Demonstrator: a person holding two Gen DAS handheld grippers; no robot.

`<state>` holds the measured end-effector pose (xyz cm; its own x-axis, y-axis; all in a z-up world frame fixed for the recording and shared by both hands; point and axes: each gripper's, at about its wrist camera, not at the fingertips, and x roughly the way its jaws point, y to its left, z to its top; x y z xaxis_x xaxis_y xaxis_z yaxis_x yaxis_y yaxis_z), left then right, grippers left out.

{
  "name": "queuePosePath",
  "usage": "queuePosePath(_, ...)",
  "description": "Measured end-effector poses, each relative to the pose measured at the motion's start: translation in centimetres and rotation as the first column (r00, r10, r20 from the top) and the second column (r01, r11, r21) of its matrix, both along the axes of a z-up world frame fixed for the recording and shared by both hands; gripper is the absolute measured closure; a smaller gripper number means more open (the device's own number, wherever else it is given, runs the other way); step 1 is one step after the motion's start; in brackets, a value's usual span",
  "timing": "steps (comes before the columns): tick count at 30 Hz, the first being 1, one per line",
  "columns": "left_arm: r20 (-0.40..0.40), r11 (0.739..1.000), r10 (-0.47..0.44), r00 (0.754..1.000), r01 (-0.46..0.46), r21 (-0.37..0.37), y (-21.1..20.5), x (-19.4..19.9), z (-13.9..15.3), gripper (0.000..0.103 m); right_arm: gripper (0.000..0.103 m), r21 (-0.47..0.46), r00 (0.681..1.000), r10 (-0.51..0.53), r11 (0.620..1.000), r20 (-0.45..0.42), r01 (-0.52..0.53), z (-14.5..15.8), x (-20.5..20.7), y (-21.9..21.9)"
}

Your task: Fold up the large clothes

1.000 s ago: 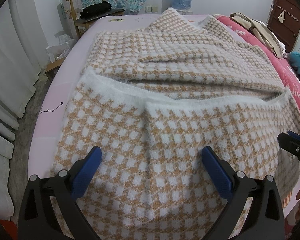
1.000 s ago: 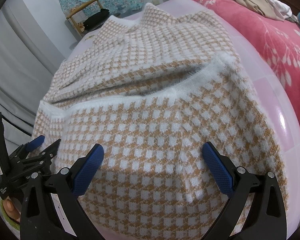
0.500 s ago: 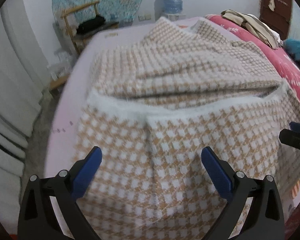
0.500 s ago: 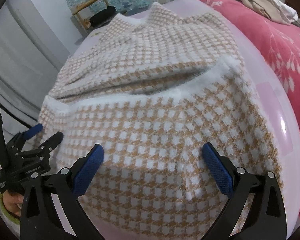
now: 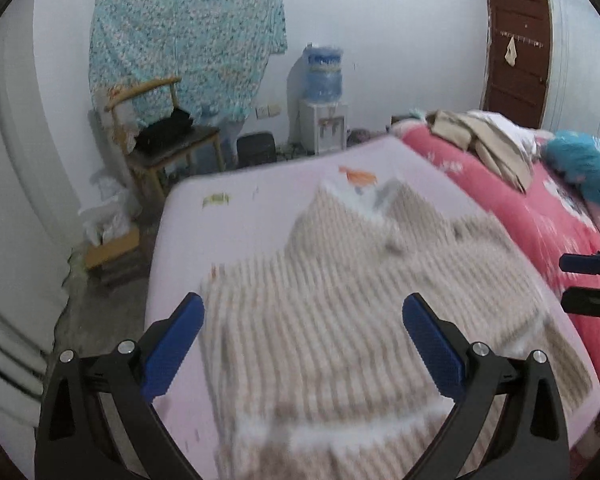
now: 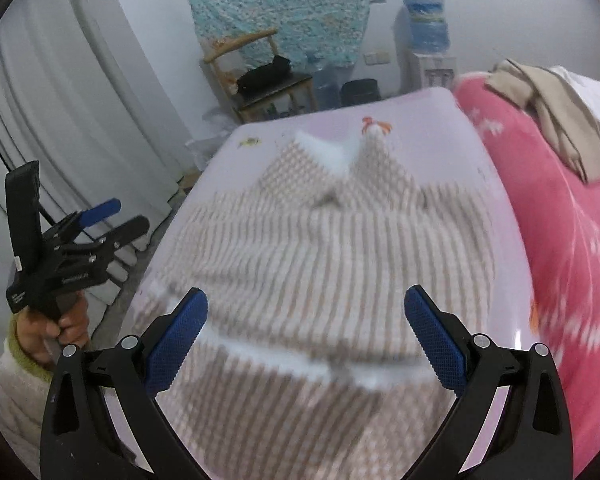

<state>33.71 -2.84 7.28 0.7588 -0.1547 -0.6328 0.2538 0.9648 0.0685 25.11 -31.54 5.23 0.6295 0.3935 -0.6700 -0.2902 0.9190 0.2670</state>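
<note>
1. Your checked tan-and-white garment (image 6: 332,248) lies spread on the pale pink sheet (image 6: 484,152) of the bed, collar at the far end and the hem end near you; both views are blurred, so the fine creases cannot be read
2. Done so far, as it looks: the near part is turned up over the body, with a white fuzzy edge (image 5: 340,436) running left to right across the near third of the cloth
3. Your left gripper (image 5: 302,344) has its jaws wide apart and holds nothing; it hangs above the near left part of the garment
4. Your right gripper (image 6: 306,338) is the same, jaws wide apart and empty, above the near middle; neither touches the cloth
5. Left to do, by my reading: the bundle is still wide and long, so at least one more fold from near to far seems needed, and perhaps the sides brought in
6. The collar points (image 6: 340,152) at the far end lie uncovered, so the top of the garment has not been folded over
7. The pink floral quilt (image 6: 572,240) lies just beside the garment on the right, so keep the right edge from dragging onto it
</note>
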Motion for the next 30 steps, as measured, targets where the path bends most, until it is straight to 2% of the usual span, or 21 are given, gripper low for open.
queuePosePath(3, -0.014, 0.999, -0.011, 1.000, 0.010, -0.037, -0.6, 3.8, 0.2, 0.005, 0.008, -0.004, 1.000, -0.004, 1.000, -0.029, 0.004, 0.7, 4.6, -0.1)
queuePosePath(5, -0.045, 0.994, -0.005, 0.999, 0.000, -0.113, -0.8, 7.7, -0.2, 0.005, 0.008, 0.015, 0.998, -0.016, 1.000, -0.066, 0.017, 0.5, 7.9, -0.3)
queuePosePath(8, -0.079, 0.980, 0.068, 0.995, -0.081, -0.182, -1.0, 12.8, -1.2, 0.005, 0.011, 0.045, 0.990, -0.051, 0.997, -0.135, 0.057, -0.2, 13.0, -0.9)
queuePosePath(11, -0.128, 0.975, 0.086, 0.988, -0.110, -0.194, -2.3, 17.3, -2.9, 0.005, 0.019, 0.069, 0.974, -0.091, 0.992, -0.210, 0.108, -1.3, 17.6, -1.3)
queuePosePath(15, -0.200, 0.963, 0.092, 0.975, -0.138, -0.231, -3.5, 22.0, -4.9, 0.008, 0.030, 0.151, 0.941, -0.115, 0.974, -0.319, 0.170, -3.4, 23.1, -2.7)
queuePosePath(18, -0.259, 0.953, 0.042, 0.965, -0.117, -0.278, -4.6, 24.2, -6.4, 0.009, 0.037, 0.199, 0.920, -0.105, 0.961, -0.378, 0.192, -4.5, 25.7, -2.9)
queuePosePath(20, -0.300, 0.945, 0.054, 0.953, -0.146, -0.294, -4.8, 25.8, -7.6, 0.011, 0.040, 0.232, 0.913, -0.087, 0.953, -0.399, 0.193, -4.8, 26.7, -2.9)
queuePosePath(23, -0.355, 0.928, 0.083, 0.931, -0.202, -0.313, -4.7, 26.9, -9.1, 0.025, 0.046, 0.247, 0.903, -0.068, 0.951, -0.423, 0.188, -5.2, 28.1, -2.4)
queuePosePath(26, -0.388, 0.918, 0.083, 0.918, -0.222, -0.329, -4.7, 27.3, -9.9, 0.040, 0.057, 0.190, 0.890, -0.080, 0.965, -0.449, 0.182, -5.9, 28.9, -1.6)
queuePosePath(28, -0.397, 0.926, 0.059, 0.916, -0.199, -0.320, -5.2, 27.1, -10.1, 0.053, 0.076, 0.144, 0.881, -0.092, 0.974, -0.464, 0.177, -6.3, 29.1, -1.1)
queuePosePath(29, -0.399, 0.935, 0.050, 0.915, -0.183, -0.303, -5.6, 27.0, -10.1, 0.057, 0.081, 0.132, 0.878, -0.094, 0.976, -0.469, 0.175, -6.5, 29.1, -1.1)
queuePosePath(30, -0.398, 0.943, 0.038, 0.917, -0.164, -0.289, -6.0, 26.8, -9.9, 0.069, 0.085, 0.119, 0.881, -0.099, 0.978, -0.463, 0.172, -6.5, 29.0, -1.0)
